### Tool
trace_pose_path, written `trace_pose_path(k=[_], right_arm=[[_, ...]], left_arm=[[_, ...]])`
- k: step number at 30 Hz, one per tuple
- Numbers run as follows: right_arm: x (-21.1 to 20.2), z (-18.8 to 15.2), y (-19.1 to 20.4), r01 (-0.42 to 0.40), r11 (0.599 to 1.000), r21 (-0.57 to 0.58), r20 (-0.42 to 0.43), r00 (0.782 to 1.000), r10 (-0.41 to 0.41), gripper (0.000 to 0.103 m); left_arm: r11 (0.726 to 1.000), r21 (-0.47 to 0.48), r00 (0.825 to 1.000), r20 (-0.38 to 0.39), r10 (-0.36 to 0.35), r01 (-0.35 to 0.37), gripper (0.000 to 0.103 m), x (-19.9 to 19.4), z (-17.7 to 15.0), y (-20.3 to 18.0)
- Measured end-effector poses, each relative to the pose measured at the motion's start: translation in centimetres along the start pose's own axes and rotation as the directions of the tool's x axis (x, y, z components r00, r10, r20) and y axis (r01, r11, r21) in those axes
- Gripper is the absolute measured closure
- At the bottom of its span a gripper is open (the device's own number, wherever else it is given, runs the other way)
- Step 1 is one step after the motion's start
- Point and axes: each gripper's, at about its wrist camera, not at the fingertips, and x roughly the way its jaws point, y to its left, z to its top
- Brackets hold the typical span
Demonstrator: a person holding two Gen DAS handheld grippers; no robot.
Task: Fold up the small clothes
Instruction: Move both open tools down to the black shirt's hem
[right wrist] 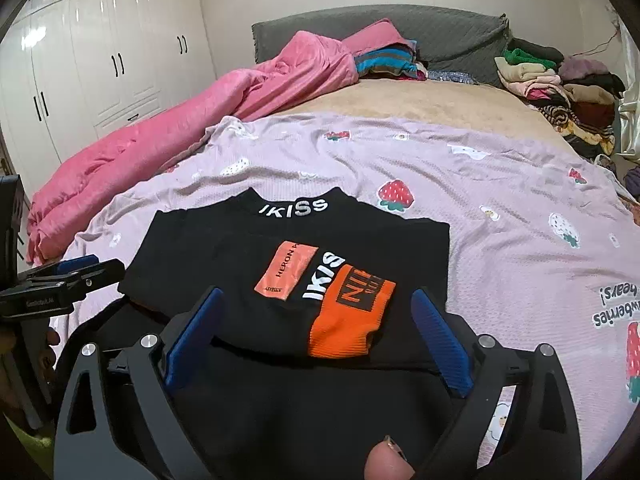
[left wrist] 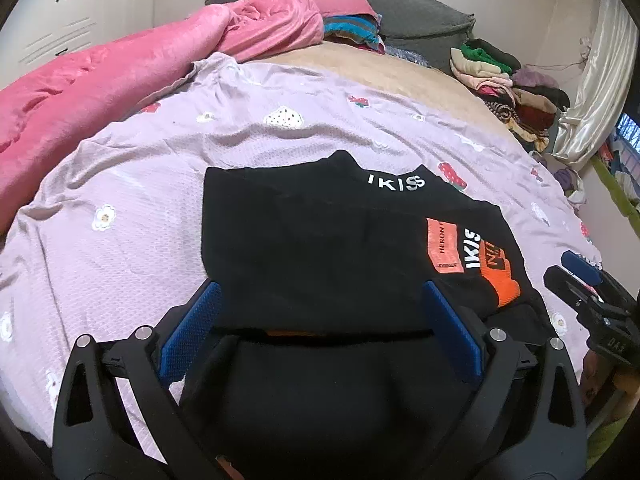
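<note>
Blue-padded left gripper (left wrist: 320,328) and right gripper (right wrist: 316,336) both spread wide, nothing pinched, pads clear of the cloth. Directly ahead, black sweater (right wrist: 288,248) lying on the lilac strawberry sheet (right wrist: 500,200), folded over itself with the orange cuff (right wrist: 348,320) tucked across the chest print and the collar at the far edge. Probably mid-way: sleeves and sides in, one more fold likely left. Further back, pink blanket (left wrist: 100,76) and stacked clothes (left wrist: 512,92).
</note>
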Motion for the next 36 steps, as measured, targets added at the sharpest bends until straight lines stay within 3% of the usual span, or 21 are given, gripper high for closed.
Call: trace_pose_path(k=[16, 36], right_arm=[[-4.7, -0.6, -0.1, 0.002, 1.000, -0.021, 0.056, 0.998, -0.001, 0.009], [-10.0, -2.6, 0.1, -0.009, 0.999, -0.054, 0.099, 0.995, 0.014, 0.008]], left_arm=[[1.000, 0.008, 0.999, 0.032, 0.013, -0.014, 0.010, -4.3, -1.4, 0.1], [0.997, -0.048, 0.996, 0.050, 0.068, -0.065, 0.010, -10.3, -4.8, 4.1]])
